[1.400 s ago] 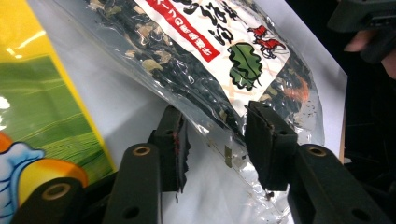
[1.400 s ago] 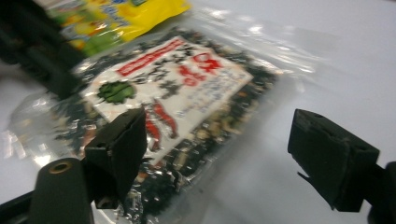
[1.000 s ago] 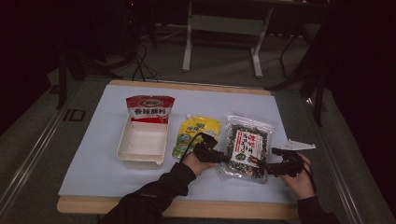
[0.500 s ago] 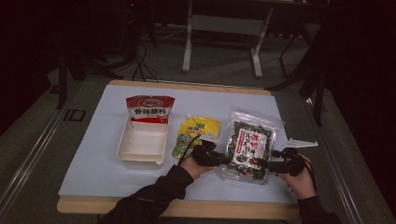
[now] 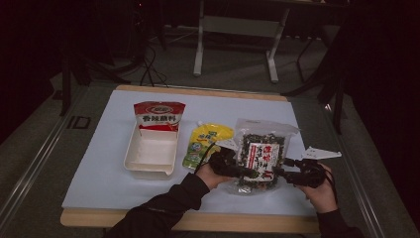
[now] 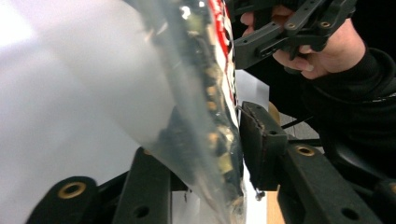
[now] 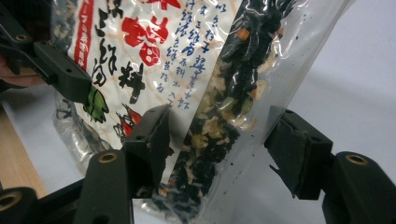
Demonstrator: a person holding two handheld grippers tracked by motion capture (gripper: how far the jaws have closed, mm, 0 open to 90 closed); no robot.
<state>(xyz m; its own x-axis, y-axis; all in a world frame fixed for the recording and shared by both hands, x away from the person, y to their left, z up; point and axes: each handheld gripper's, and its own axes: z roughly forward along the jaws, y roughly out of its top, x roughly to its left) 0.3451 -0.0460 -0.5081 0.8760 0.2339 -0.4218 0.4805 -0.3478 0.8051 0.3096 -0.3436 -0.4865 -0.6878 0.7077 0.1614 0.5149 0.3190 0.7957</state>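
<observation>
Nearest the person, at the front edge of the bench (image 5: 99,188), two hands reach in toward a clear bag of dried seaweed mix (image 5: 260,156) with a white and red label. Take that bag as the landmark.

The left tool (image 5: 247,172) comes at the bag's near-left corner. In the left gripper view the bag's lower edge (image 6: 205,140) sits between the two black jaws, which stand close on either side and pinch it; the jaws have just opened a little wider, with the bag between them.

The right tool (image 5: 282,172) comes at the bag's near-right corner. In the right gripper view one jaw lies against the printed front of the bag (image 7: 187,93), while the other stands clear of the bag's transparent edge, so the jaws are partly open around it without clamping; they have just been closing, with the bag's corner between them. The bag is tilted up off the bench at its near end.

Just left of the bag lies a yellow-green pouch (image 5: 208,141). Farther left is a white tray (image 5: 151,156), and a red and white packet (image 5: 158,116) rests on the tray's far end. To the right of the bag, a small white slip (image 5: 322,153) lies on the bench.
</observation>
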